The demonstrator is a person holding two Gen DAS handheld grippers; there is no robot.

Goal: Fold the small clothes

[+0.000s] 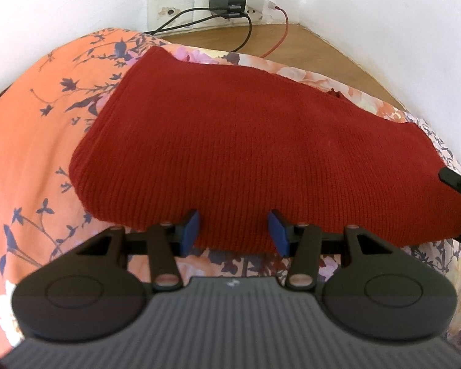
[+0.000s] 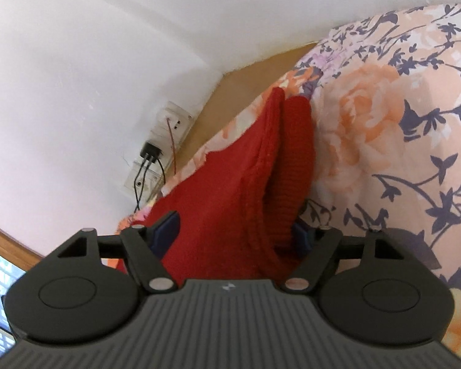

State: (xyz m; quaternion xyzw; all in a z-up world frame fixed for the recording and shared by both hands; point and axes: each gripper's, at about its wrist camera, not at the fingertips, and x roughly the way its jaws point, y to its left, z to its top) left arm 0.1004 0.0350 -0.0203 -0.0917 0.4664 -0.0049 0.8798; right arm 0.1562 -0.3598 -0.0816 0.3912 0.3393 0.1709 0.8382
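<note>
While lying folded on the orange floral bedsheet (image 1: 30, 141), the dark red rib-knit garment (image 1: 246, 153) is showing fine vertical ribs across its broad, smooth upper layer, and its near edge is reaching down between the blue pads of the left hand-held gripper (image 1: 234, 230). That gripper's jaws are standing partly apart with the red hem between them, and whether the pads are pressing on it cannot be told. Seen from the right wrist, the garment's thick doubled layers and rolled hem are sitting between the widely spread jaws of the right hand-held gripper (image 2: 235, 233); whether its pads are gripping the knit cannot be told. Behind the bed, a black charger (image 1: 227, 1) is sitting plugged into a white wall socket panel (image 1: 169, 9), beside a thin red cable (image 1: 284, 27). No readable writing is showing on the garment; only a small pale logo is marking each gripper's grey ribbed body.
</note>
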